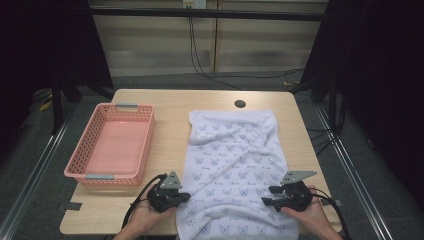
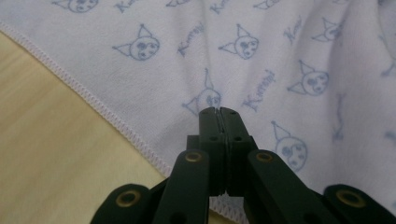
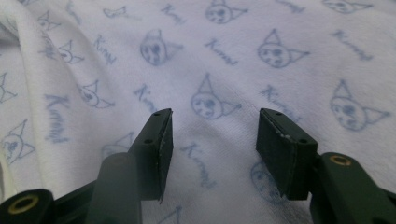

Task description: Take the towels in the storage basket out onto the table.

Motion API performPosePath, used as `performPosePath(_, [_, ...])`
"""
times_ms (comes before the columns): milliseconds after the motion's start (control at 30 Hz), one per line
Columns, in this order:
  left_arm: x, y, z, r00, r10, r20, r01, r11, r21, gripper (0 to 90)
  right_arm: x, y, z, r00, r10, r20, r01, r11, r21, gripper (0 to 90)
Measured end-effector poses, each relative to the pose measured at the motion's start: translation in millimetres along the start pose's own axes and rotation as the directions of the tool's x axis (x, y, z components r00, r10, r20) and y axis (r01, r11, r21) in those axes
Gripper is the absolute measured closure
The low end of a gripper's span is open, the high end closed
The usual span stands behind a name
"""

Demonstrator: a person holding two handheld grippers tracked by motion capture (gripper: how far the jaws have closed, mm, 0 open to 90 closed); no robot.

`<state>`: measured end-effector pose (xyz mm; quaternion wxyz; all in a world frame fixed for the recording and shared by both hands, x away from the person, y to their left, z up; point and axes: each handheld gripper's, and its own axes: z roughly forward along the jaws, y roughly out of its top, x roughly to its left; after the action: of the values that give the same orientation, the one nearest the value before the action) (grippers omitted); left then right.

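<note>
A white towel (image 1: 234, 170) is lying spread and unfolded on the tabletop (image 1: 170, 130); the pink basket (image 1: 111, 144) is sitting empty. The left gripper (image 1: 184, 196) jaws are closed, apparently holding nothing; the right gripper (image 1: 269, 196) jaws are gaping open over the cloth.

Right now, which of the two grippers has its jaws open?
The right gripper: its jaws stand apart above the white towel. The left gripper, near the towel's left edge, has its jaws pressed together.
</note>
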<state>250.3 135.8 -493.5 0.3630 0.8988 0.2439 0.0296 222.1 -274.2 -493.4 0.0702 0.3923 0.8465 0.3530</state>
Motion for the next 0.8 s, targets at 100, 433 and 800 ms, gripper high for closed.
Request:
performPosePath(100, [-1.7, -11.5, -11.5, 0.9984, -0.048, 0.031, 0.047, 0.9988, 0.014, 89.0, 0.4, -0.2, -2.0, 0.9999, 0.006, -0.011, -0.006, 1.000, -0.008, 46.3])
performPosePath(433, [-10.1, -21.0, -22.2, 0.9923, -0.072, 0.101, 0.070, 0.9973, 0.021, 76.6, 9.0, -5.0, -9.9, 0.9960, -0.052, -0.072, 0.059, 0.994, 0.096, 87.8])
performPosePath(800, [20.6, 10.7, -16.5, 0.9925, -0.105, 0.063, 0.109, 0.9914, -0.073, 70.2, 6.7, -8.7, -24.0, 0.9961, -0.046, -0.076, 0.048, 0.998, 0.030, 68.0])
